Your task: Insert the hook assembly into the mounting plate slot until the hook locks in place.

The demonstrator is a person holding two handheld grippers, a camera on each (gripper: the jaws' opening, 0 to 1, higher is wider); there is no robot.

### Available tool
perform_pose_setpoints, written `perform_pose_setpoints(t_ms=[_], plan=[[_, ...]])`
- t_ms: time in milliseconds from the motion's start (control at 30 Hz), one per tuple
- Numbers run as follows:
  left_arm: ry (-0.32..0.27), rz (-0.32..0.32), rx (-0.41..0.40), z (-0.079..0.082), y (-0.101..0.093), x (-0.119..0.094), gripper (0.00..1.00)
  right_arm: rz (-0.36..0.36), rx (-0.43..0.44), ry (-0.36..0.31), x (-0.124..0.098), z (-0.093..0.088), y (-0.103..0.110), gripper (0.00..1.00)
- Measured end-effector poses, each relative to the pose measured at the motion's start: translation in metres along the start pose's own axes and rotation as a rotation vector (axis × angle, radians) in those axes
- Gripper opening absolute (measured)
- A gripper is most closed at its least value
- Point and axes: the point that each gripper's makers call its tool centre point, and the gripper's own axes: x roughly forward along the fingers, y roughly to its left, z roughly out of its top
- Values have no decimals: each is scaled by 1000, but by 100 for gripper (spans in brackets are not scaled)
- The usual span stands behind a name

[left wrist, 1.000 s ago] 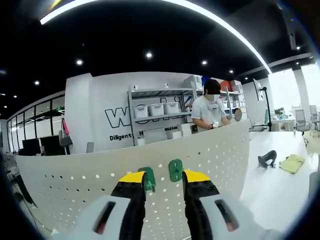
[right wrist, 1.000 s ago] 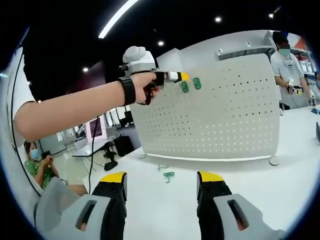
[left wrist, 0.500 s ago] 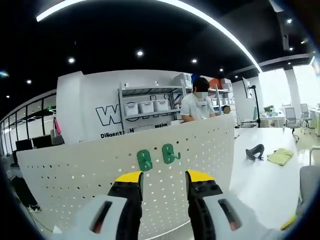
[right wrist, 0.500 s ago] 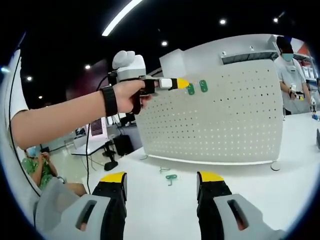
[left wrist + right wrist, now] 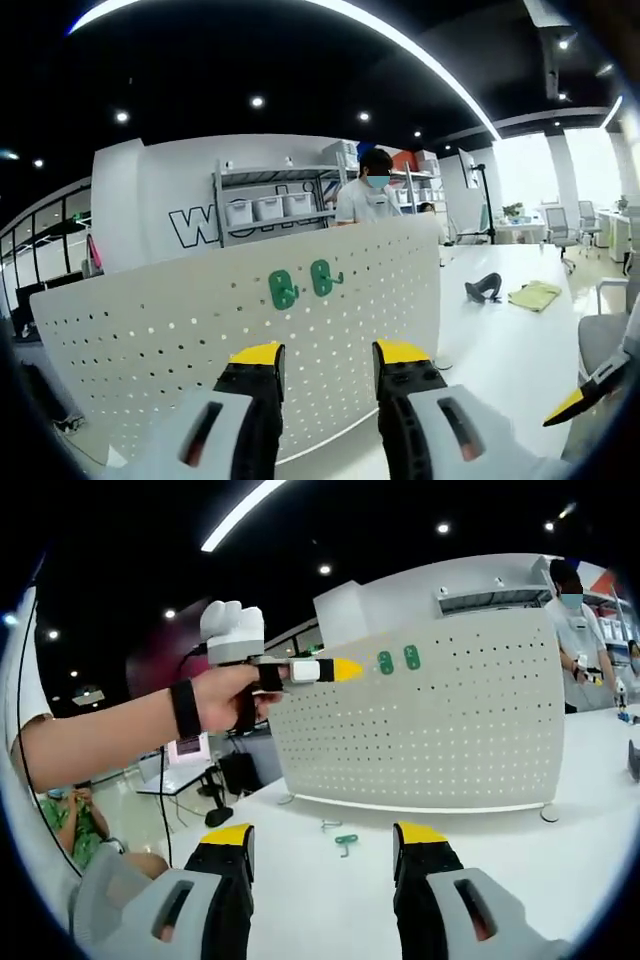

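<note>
While both grippers point(image 5: 318, 360) point(image 5: 325, 842) gape empty, two hooks point(image 5: 300, 284) hang on the pegboard point(image 5: 440, 730); another hook point(image 5: 345, 841) lies on the table point(image 5: 560, 880) before it.

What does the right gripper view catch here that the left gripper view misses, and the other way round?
Right gripper view: a green hook and a small grey part lying loose on the table before the pegboard, and the left gripper held in a hand, apart from the board. Left gripper view: a dark object and a yellow cloth on the table beyond the board's end. Both: the pegboard with two green hooks mounted side by side near its top, and a person behind it.
</note>
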Motion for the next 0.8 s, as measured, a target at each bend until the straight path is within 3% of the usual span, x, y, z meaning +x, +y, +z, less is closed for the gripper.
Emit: perform_pose_setpoints(t_ms=[100,800], plan=[[23,-26,-4,-11,-1,-7,37,-2,-2,1,2,0,3,57],[98,-53,-46,-66,22,-57,37,14,-12,15,17,-1,36,56]])
